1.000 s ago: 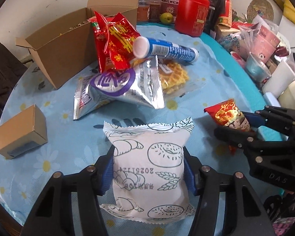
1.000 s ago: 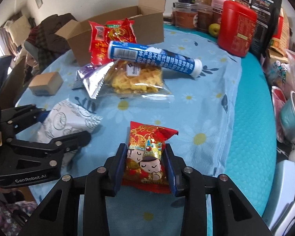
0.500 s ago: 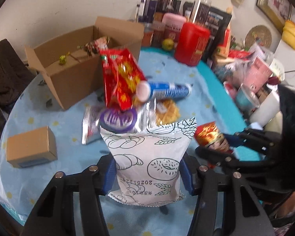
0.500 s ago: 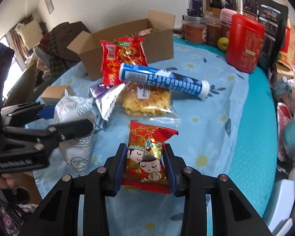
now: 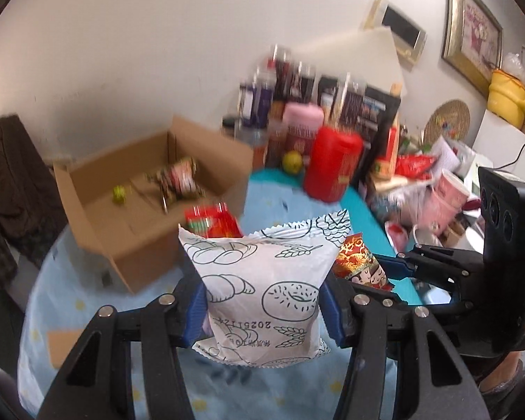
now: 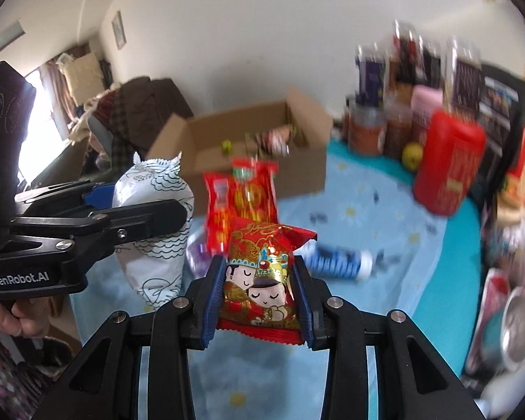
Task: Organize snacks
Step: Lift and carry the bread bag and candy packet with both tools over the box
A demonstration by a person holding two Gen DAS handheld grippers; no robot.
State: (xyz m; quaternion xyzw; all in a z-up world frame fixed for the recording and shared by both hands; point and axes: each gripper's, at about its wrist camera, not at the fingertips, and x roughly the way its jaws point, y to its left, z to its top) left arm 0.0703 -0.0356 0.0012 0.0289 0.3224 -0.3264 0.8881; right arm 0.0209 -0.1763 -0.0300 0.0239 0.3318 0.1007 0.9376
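- Left wrist view: worktop under blue daisy cloth, open cardboard box far left.
- Left tongs pinch white bread packet, raised above the worktop.
- Right tongs pinch small red snack packet, also aloft.

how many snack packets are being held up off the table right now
2. The white bread packet is in the left claw, and the small red packet is in the right claw. More packets lie on the table below, partly hidden.
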